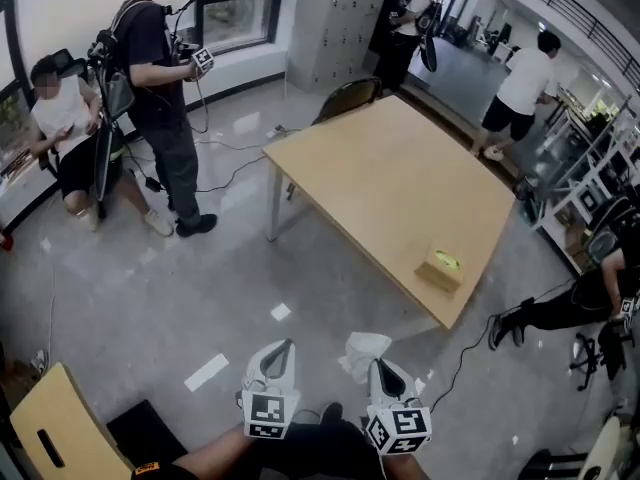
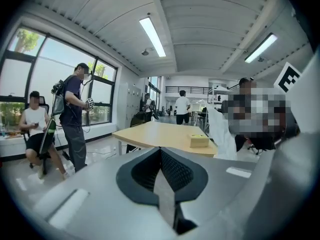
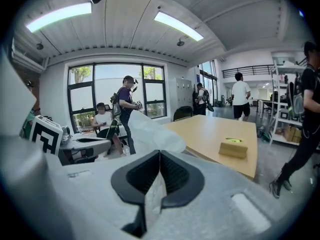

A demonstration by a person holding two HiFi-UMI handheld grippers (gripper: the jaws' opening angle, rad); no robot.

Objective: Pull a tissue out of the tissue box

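Wooden surface (image 1: 390, 178) mid-frame, tissue box (image 1: 440, 268) at its lower right. With right gripper (image 1: 379, 365) clamped on tissue (image 1: 360, 350), left gripper (image 1: 287, 346) closed empty, hold steady without tearing.

Tissue box (image 1: 440, 268) on table (image 1: 380, 178) — chair (image 1: 350, 96) behind

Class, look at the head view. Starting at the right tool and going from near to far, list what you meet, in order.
right tool → white tissue held at its tip → tissue box on the wooden table → dark chair at the table's far edge
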